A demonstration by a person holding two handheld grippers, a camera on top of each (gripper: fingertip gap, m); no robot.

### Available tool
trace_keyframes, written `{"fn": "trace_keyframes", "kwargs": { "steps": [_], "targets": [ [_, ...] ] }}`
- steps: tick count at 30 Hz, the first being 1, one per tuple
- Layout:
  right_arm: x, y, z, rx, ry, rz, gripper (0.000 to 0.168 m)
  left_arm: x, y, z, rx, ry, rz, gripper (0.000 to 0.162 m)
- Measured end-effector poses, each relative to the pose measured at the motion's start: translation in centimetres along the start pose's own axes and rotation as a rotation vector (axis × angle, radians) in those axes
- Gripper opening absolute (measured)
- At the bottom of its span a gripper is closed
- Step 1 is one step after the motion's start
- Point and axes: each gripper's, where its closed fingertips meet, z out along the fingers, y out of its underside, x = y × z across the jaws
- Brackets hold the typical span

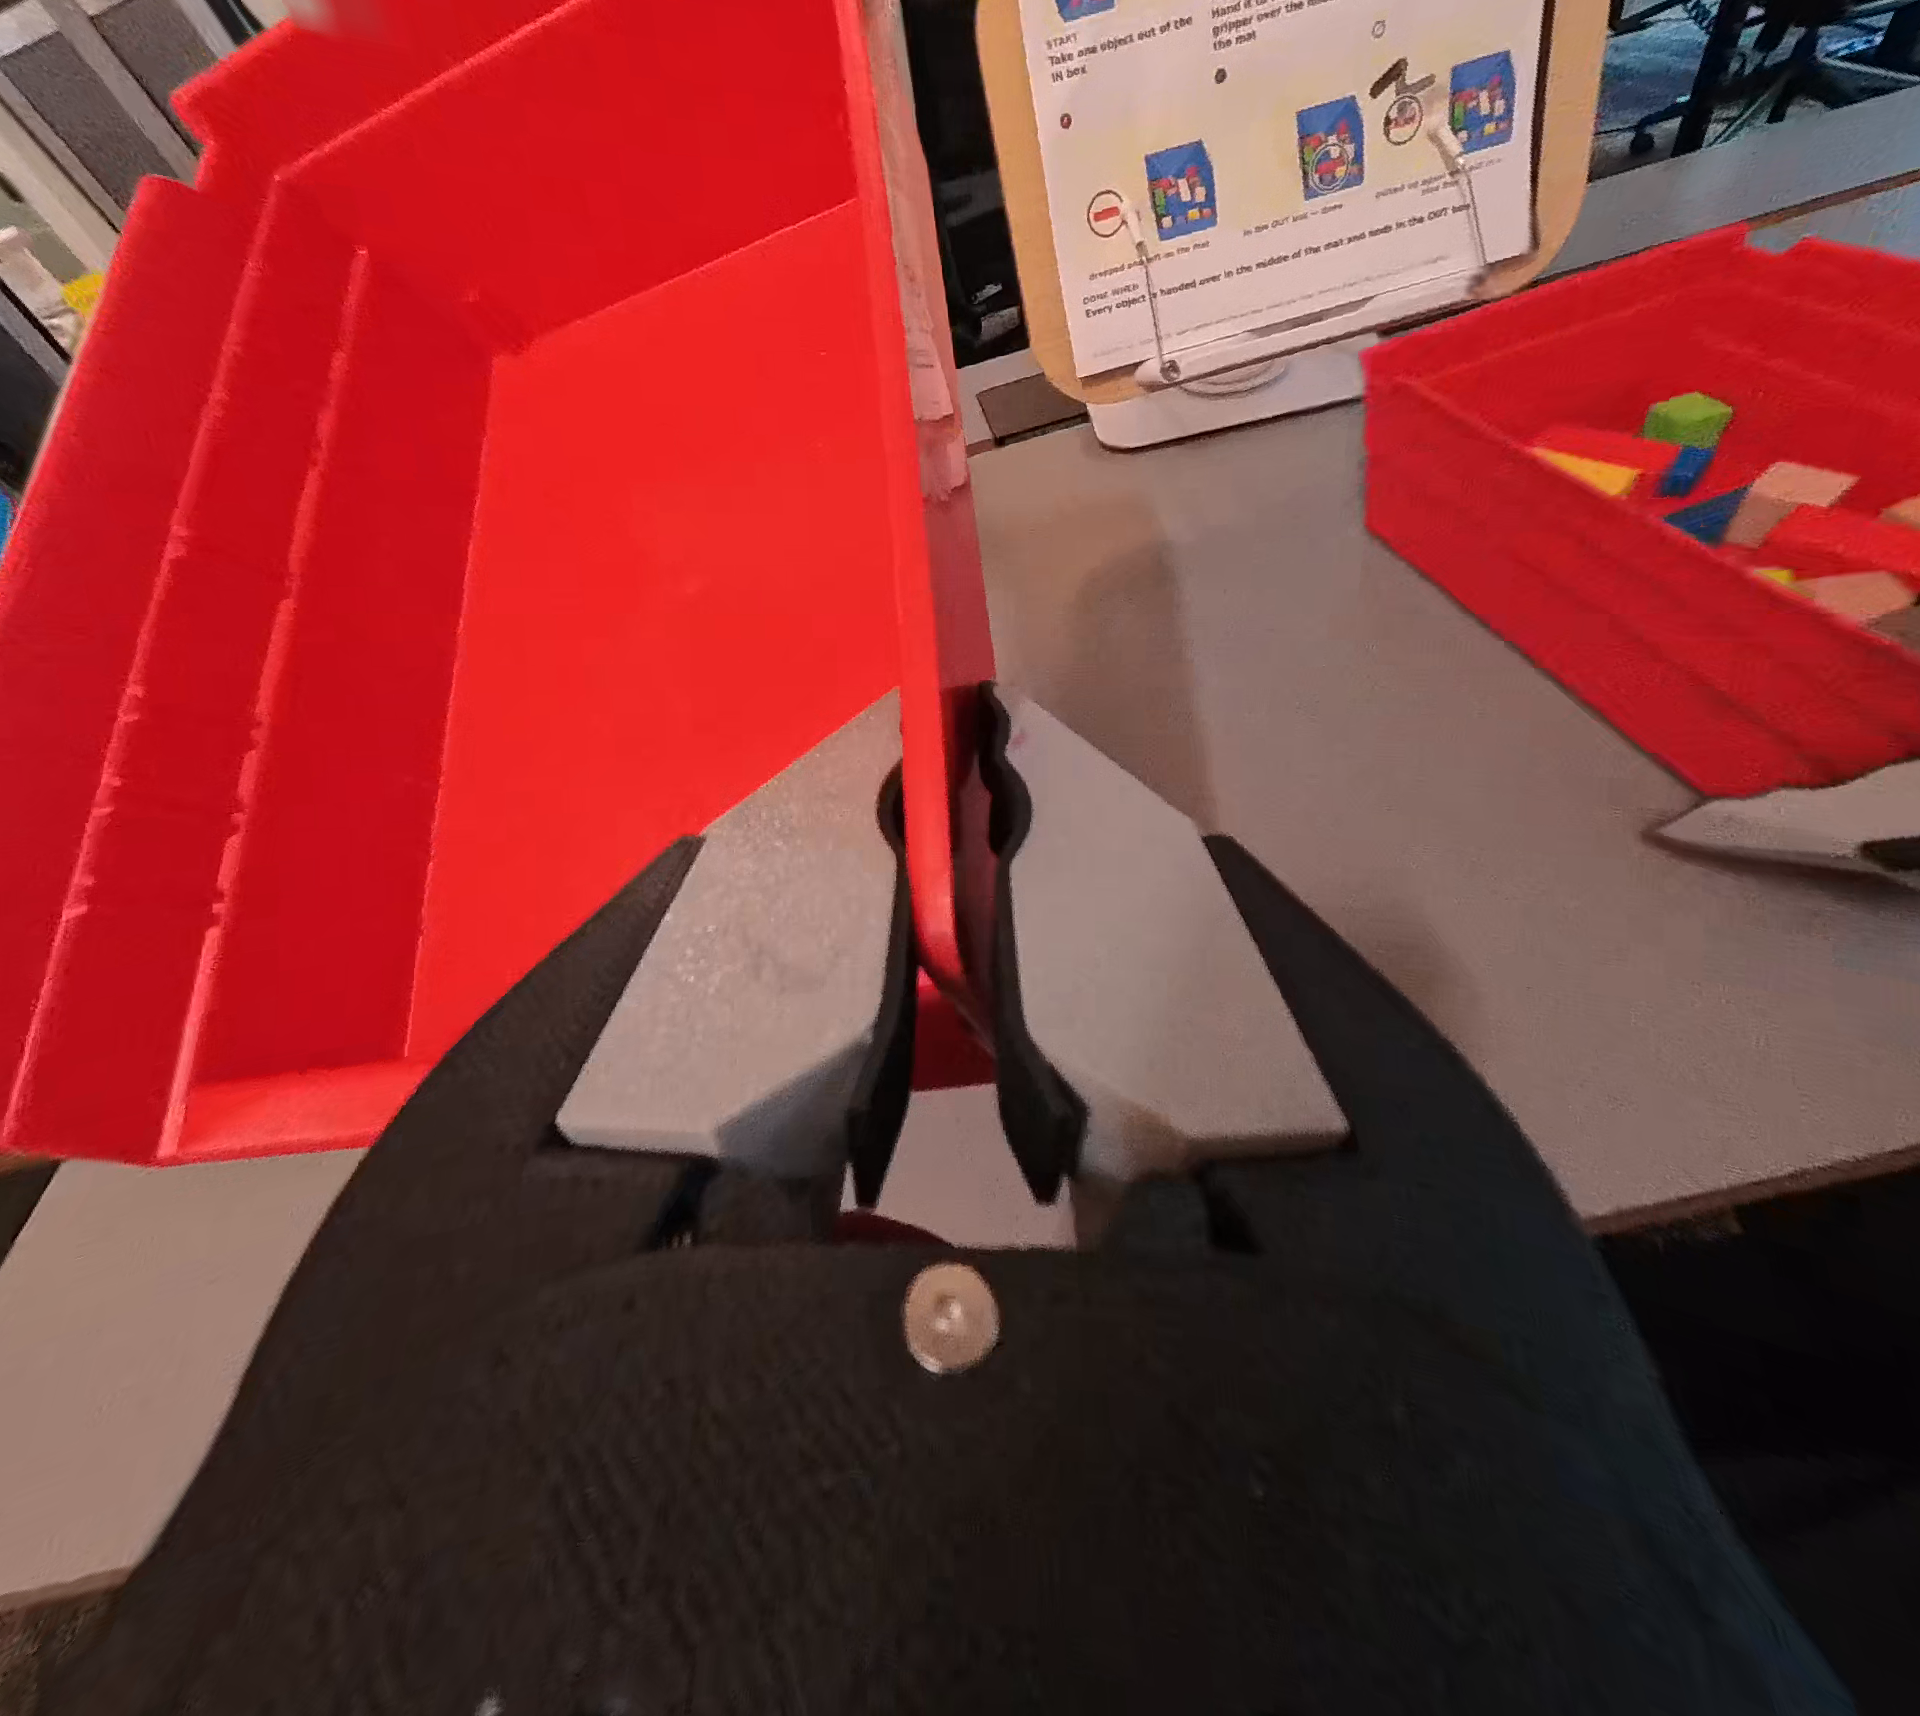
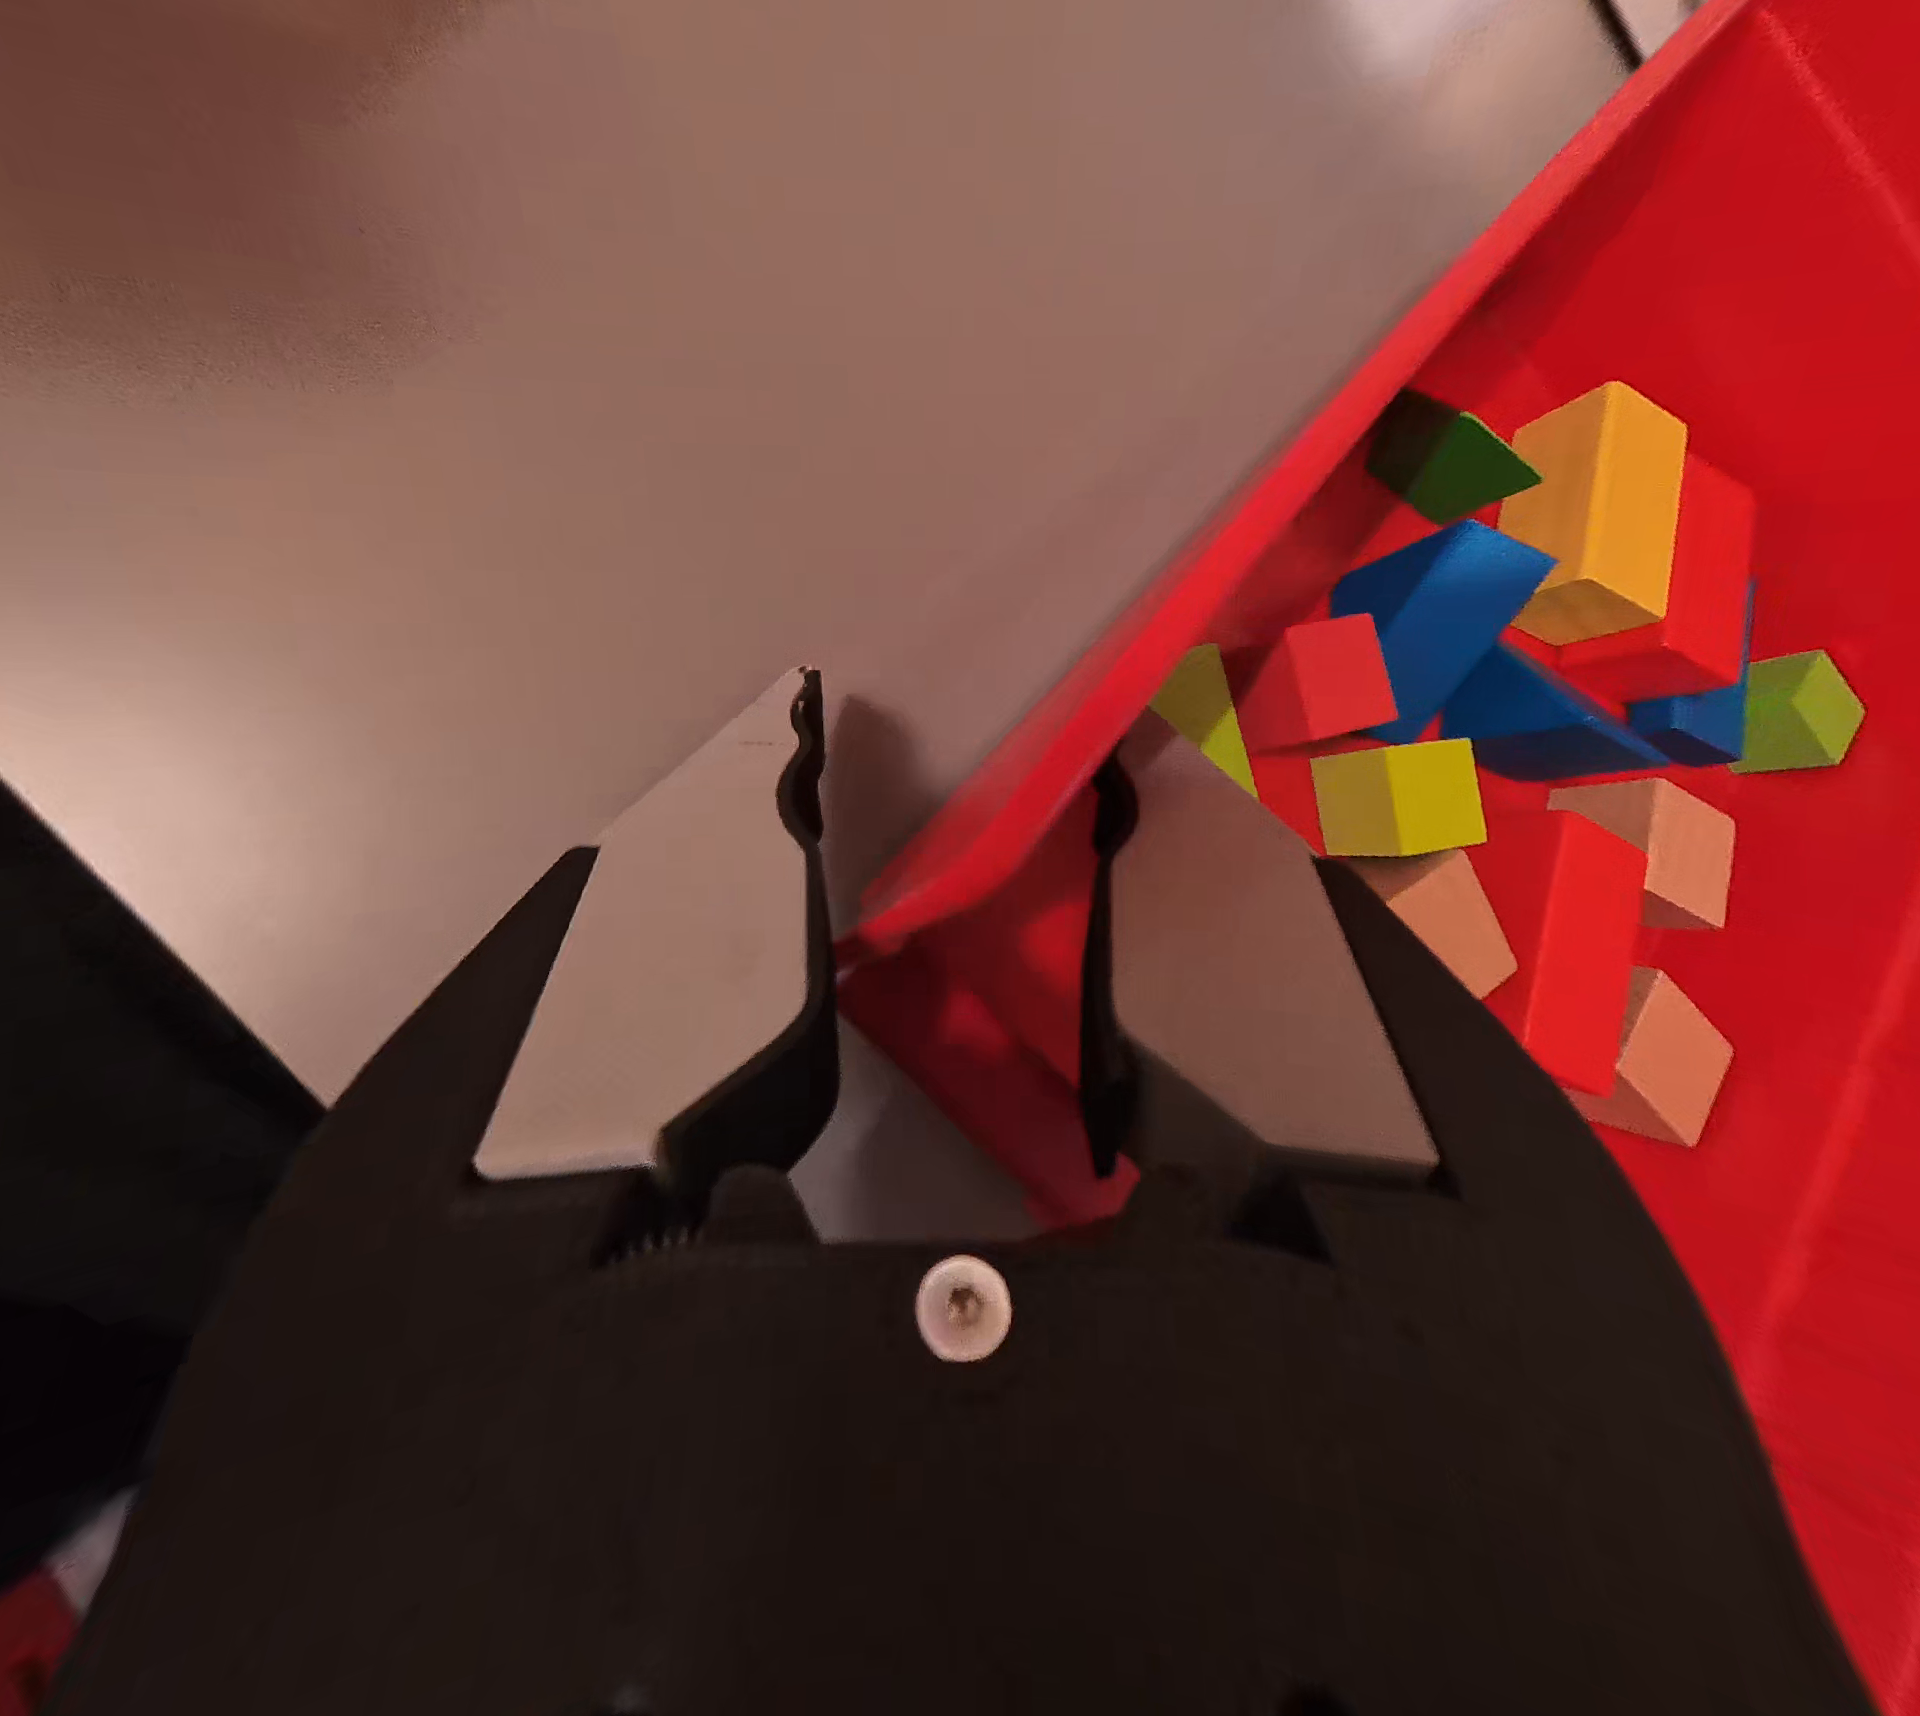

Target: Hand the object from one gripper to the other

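My left gripper [image 1: 940, 731] is shut on the right side wall of an empty red bin [image 1: 623, 523] and holds it tilted above the grey table [image 1: 1299, 731]. My right gripper [image 2: 961, 721] is open and straddles the near wall of a second red bin [image 2: 1766, 212]: one finger is outside it, the other inside. Several coloured wooden blocks [image 2: 1507, 679] lie in this bin, close to the inside finger. The second bin [image 1: 1558, 606] and its blocks [image 1: 1766, 503] also show at the right of the left wrist view, with a grey finger [image 1: 1787, 825] of the right gripper at its near corner.
An instruction sheet on a wire stand [image 1: 1278, 87] stands at the back of the table, between the two bins. The table's front edge [image 1: 1714, 1209] runs close below the second bin. Dark furniture and screens stand behind the table. The left gripper's tips are roughly 30 cm from the right gripper's.
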Motion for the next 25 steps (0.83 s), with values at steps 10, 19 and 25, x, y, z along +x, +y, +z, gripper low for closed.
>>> {"fn": "trace_keyframes", "kwargs": {
  "steps": [10, 19, 25],
  "targets": [
    [-14.6, -18.8, 2.3, 0.225, -0.206, -0.13, 0.055, -3.4, -0.6, -2.7, 0.049, -0.06, -0.032, 0.005],
    [-11.5, -15.0, -9.8, 0.445, -0.298, -0.162, 0.047, -2.7, -2.4, -4.2, 0.108, -0.07, -0.012, 0.004],
    [-0.4, -6.8, -15.4, 0.491, -0.17, 0.003, 0.049, 5.5, -5.2, -4.1, 0.171, 0.098, 0.088, 0.004]
  ]
}}
